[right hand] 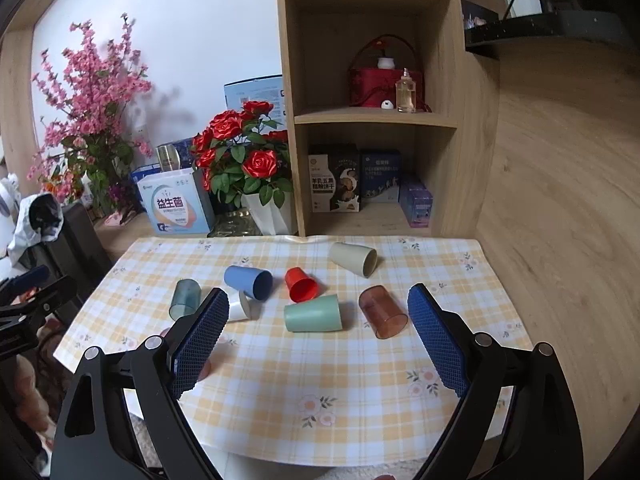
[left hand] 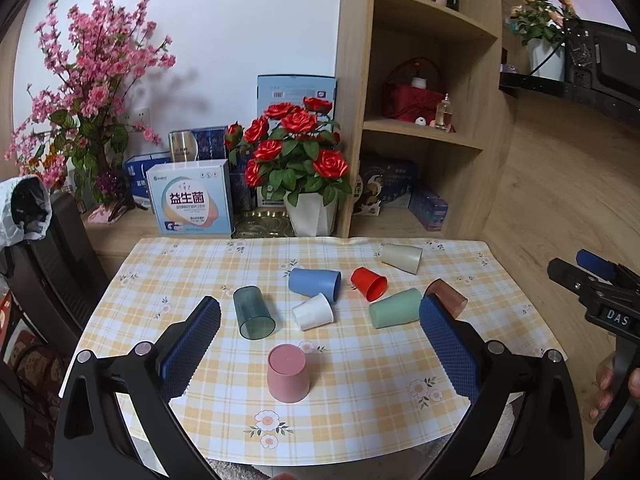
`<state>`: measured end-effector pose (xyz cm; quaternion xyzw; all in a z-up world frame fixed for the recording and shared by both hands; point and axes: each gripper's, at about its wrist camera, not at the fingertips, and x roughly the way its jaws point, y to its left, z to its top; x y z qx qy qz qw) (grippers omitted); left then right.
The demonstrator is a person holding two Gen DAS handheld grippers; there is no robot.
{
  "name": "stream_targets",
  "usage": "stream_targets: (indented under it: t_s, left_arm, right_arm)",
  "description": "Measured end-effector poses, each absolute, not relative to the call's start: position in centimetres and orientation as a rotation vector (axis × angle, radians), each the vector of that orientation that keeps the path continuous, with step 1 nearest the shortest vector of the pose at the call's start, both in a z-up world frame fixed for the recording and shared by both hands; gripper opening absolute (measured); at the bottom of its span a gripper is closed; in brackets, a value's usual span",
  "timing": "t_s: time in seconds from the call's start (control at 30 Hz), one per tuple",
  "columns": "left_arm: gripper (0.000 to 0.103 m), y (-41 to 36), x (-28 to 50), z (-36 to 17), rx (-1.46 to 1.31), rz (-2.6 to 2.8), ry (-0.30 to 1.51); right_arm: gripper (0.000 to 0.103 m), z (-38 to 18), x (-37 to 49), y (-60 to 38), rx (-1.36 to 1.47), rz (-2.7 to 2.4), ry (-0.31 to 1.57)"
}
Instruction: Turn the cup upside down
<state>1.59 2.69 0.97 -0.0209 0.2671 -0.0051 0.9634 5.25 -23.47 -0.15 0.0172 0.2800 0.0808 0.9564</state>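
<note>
Jaws wide, empty; pink cup upside down on tablecloth.

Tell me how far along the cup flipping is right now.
Done: the pink cup stands upside down near the front edge. In hand: nothing; the left claw and right claw are both open above the table. Left: seven cups lie on their sides, including the teal cup, green cup and brown cup.

Matt plastic pink cup on glossy checked tablecloth; wood-grain shelf.
</note>
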Motion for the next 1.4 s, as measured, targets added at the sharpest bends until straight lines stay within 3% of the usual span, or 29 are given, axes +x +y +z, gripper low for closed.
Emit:
stream_targets:
  t_s: [1.4]
  left_arm:
    - [0.097, 1.3, -0.1, 2.5, -0.001, -0.026, 0.495]
  right_arm:
    - [0.088, 0.6, 4.1, -23.9, 0.019, 0.146, 0.532]
